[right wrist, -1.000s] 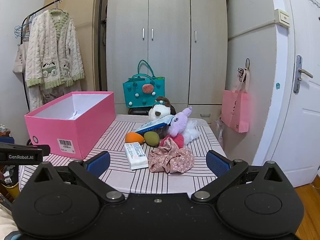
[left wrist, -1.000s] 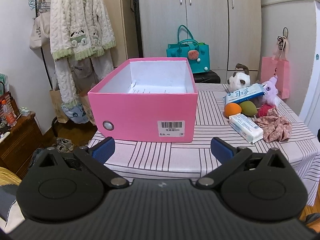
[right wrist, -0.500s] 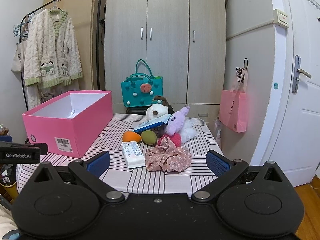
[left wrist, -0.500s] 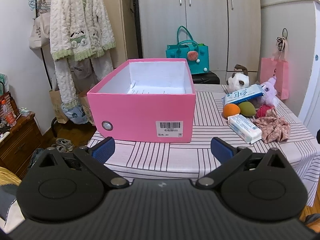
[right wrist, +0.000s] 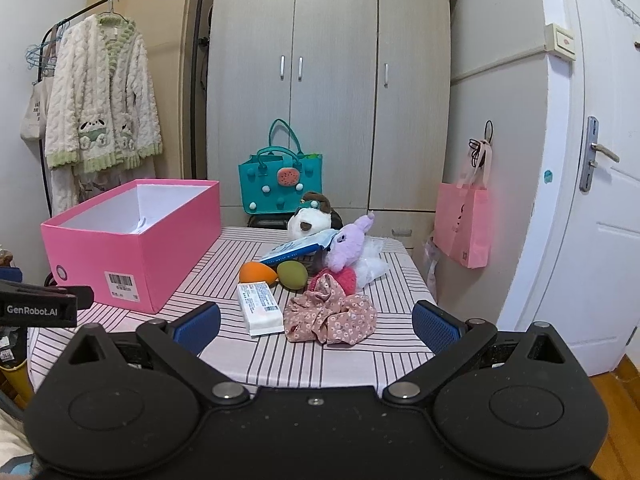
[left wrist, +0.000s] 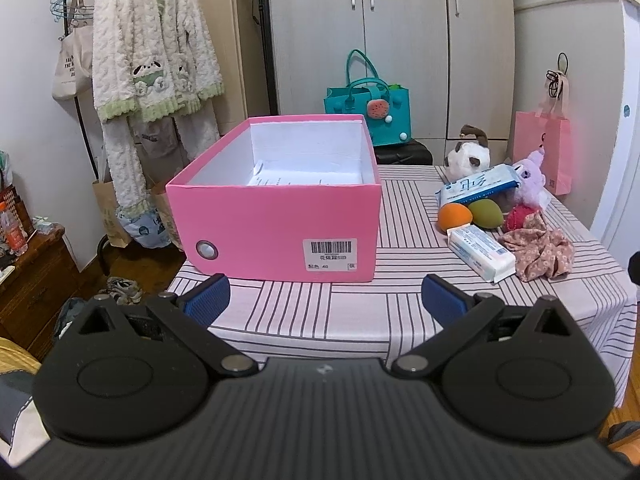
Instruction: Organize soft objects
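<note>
An open pink box [left wrist: 276, 224] stands on the striped table [left wrist: 320, 312], empty but for a paper; it also shows in the right wrist view [right wrist: 132, 248]. To its right lies a pile: a floral scrunchie [right wrist: 332, 316], a white tissue pack [right wrist: 258, 308], an orange sponge [right wrist: 256, 272], a green sponge [right wrist: 293, 274], a red soft thing [right wrist: 345, 279], a purple plush [right wrist: 347, 246], a blue wipes pack [right wrist: 300, 246] and a white dog plush [right wrist: 308, 222]. My left gripper [left wrist: 324, 300] is open and empty before the box. My right gripper [right wrist: 316, 322] is open and empty before the scrunchie.
A teal bag [right wrist: 280, 186] sits behind the table by a grey wardrobe [right wrist: 332, 80]. A pink bag [right wrist: 464, 228] hangs at the right near a white door [right wrist: 592, 184]. A clothes rack with a knit cardigan [left wrist: 152, 52] stands at the left.
Both grippers have drawn back slightly and risen a little; the table objects look a bit farther and lower. Both stay open and empty.
</note>
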The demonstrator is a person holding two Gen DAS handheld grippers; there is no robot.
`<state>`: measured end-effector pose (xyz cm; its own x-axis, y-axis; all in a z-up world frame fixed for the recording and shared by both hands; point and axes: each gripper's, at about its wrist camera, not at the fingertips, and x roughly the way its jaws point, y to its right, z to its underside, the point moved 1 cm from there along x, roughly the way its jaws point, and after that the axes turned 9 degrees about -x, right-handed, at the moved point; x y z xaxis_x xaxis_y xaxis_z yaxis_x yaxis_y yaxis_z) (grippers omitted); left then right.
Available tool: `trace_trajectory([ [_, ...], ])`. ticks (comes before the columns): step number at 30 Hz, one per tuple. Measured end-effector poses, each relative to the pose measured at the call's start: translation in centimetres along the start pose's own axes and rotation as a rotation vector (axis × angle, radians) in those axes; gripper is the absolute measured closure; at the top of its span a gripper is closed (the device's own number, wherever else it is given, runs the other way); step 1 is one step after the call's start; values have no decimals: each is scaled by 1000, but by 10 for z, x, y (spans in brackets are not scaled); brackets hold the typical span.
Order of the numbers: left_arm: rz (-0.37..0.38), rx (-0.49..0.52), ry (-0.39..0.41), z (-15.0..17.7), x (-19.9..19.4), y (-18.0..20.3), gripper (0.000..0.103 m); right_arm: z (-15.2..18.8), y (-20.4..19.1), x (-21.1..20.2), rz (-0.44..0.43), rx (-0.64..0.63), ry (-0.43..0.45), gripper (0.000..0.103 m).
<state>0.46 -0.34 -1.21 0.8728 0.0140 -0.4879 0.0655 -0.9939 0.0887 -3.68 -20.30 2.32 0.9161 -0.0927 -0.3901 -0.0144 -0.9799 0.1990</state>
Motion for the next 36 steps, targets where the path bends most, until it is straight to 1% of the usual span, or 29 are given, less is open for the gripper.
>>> trace_trajectory([
  [10, 17, -3, -9, -1, -2, 0, 0, 2, 3, -1, 4, 0, 3, 0],
  [17, 45, -7, -23, -2, -1, -1, 0, 4, 5, 0, 2, -4, 2, 0],
  [22, 91, -11, -37, -8, 3, 2, 0, 1, 6, 6, 19, -63, 21, 0],
  [24, 122, 4, -62, -14, 6, 4, 0, 0, 9, 10, 20, -85, 33, 0],
  [25, 140, 27, -89, -16, 9, 6, 0, -2, 10, 12, 19, -90, 41, 0],
  [26, 167, 57, -130, -19, 13, 9, 0, -1, 13, 13, 10, -90, 57, 0],
  [28, 214, 81, -213, -25, 21, 12, 0, 1, 21, 17, -49, -82, 86, 0],
  [31, 265, 18, -310, -32, 29, 14, 0, 4, 33, 25, -180, -58, 110, 0],
  [32, 290, -6, -327, -33, 31, 16, 0, 5, 34, 29, -194, -57, 105, 0],
  [33, 306, -7, -321, -33, 30, 19, 0, 7, 34, 32, -195, -64, 103, 0],
  [36, 328, 48, -289, -30, 33, 34, 0, 12, 35, 45, -194, -88, 86, 0],
])
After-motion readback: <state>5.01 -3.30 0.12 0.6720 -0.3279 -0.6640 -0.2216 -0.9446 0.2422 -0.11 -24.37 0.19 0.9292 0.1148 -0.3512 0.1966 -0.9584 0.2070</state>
